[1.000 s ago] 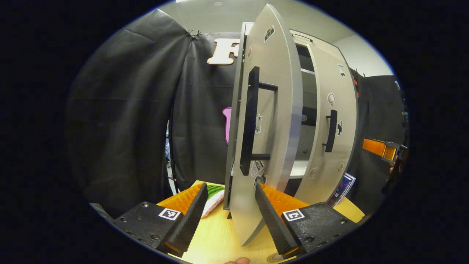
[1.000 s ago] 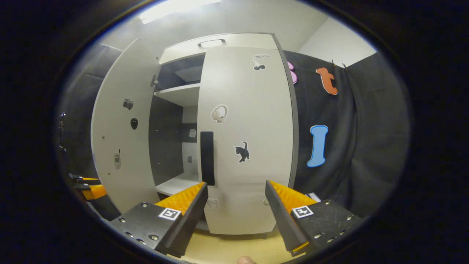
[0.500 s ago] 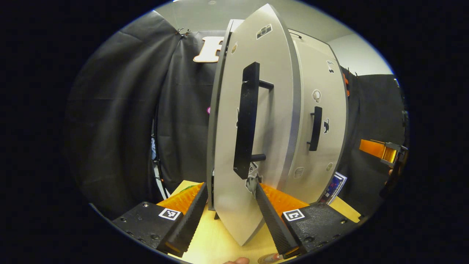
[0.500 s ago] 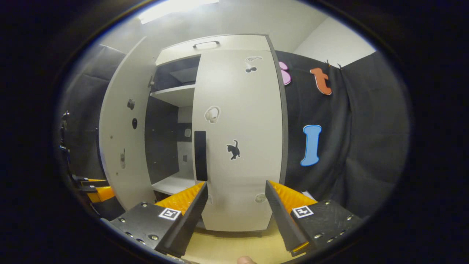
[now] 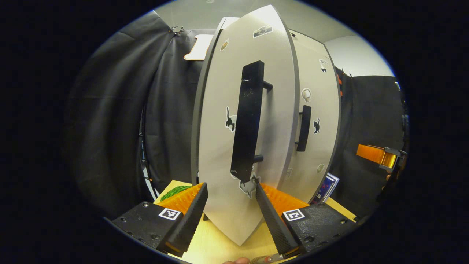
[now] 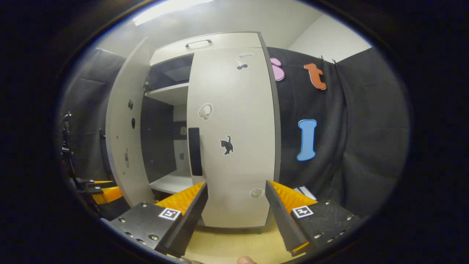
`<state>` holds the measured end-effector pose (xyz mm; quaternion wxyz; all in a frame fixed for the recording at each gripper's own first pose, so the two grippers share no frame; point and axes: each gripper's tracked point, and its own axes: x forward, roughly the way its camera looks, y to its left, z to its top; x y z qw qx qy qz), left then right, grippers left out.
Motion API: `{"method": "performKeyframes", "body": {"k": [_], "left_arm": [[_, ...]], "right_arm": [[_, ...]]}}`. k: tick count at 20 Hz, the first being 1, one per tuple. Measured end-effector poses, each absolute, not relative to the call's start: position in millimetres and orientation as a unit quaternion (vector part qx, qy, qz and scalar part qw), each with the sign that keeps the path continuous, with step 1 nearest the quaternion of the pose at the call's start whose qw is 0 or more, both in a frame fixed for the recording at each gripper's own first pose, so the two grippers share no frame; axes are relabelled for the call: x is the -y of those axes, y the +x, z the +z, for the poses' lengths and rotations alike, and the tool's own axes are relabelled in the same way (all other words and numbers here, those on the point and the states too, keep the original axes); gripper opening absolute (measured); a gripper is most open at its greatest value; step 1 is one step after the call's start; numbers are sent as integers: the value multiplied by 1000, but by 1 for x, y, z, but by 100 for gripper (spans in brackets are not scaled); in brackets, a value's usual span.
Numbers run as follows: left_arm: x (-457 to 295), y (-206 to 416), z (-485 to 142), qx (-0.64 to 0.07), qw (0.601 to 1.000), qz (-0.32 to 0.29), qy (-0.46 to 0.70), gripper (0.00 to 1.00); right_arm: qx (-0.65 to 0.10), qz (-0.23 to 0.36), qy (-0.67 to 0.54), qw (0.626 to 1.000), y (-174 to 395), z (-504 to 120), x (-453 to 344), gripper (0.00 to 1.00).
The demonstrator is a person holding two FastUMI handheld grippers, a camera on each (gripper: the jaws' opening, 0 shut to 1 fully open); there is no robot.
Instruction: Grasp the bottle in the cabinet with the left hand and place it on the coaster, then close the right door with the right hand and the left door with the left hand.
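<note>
Left gripper (image 5: 229,211) spread wide against the left door (image 5: 223,146): a stiff panel, swings lightly, push low at six o'clock. Right gripper (image 6: 236,209) also released.

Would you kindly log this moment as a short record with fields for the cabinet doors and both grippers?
left door: partly open, swung toward the cabinet
left door handle: free, just ahead of the left gripper
right door: closed
cabinet shelf: visible through the gap, bare where visible
left gripper: open, empty, straddling the left door's lower edge
right gripper: open, empty, facing the right door
</note>
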<state>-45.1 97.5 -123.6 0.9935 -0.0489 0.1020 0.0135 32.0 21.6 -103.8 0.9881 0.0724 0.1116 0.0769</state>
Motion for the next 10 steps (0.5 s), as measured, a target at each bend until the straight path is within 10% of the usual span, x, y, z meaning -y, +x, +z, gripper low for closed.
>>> {"method": "performKeyframes", "body": {"k": [10], "left_arm": [[-73, -45, -124, -105, 994, -22, -32, 87]], "right_arm": [[-116, 73, 74, 988, 30, -103, -21, 95]]}}
